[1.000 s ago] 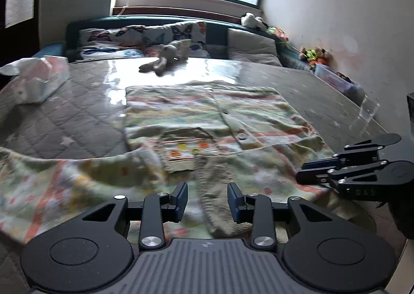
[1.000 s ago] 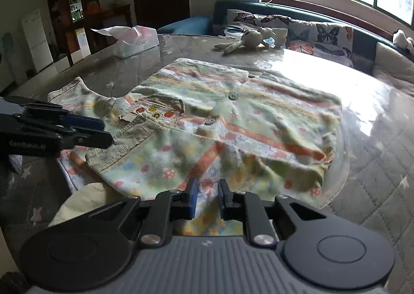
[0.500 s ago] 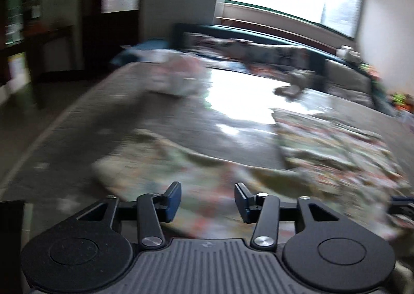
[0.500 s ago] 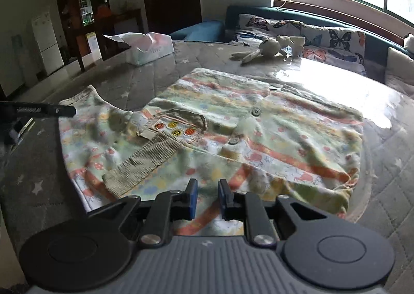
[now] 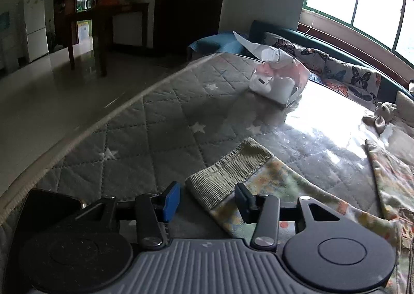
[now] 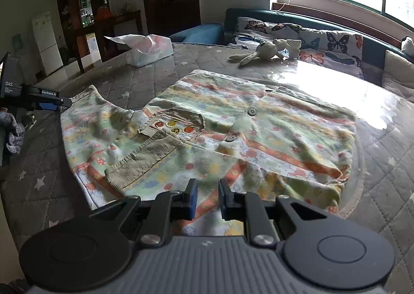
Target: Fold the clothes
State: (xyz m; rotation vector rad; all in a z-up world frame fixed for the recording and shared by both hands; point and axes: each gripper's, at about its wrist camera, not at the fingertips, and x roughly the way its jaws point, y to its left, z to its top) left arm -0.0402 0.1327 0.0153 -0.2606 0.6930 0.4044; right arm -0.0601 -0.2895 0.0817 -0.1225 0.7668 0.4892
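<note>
Two tools, both with fingers apart and empty: your left tool [image 5: 207,201] sits right at the ribbed cuff [image 5: 227,175] of the outstretched sleeve [image 6: 85,123], which runs rightward toward the cardigan [image 6: 258,133] on the bed [image 5: 155,126]; your right tool [image 6: 207,198] hovers at its near hem.

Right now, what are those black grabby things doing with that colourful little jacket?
A person holds a gripper in each hand and is folding the patterned jacket spread on the quilted mattress. The left gripper is open, lined up at the ribbed cuff of the sleeve lying out to the side, not gripping yet. The right gripper hovers over the near edge with its jaws slightly apart. The other sleeve already lies folded across the front.
</note>
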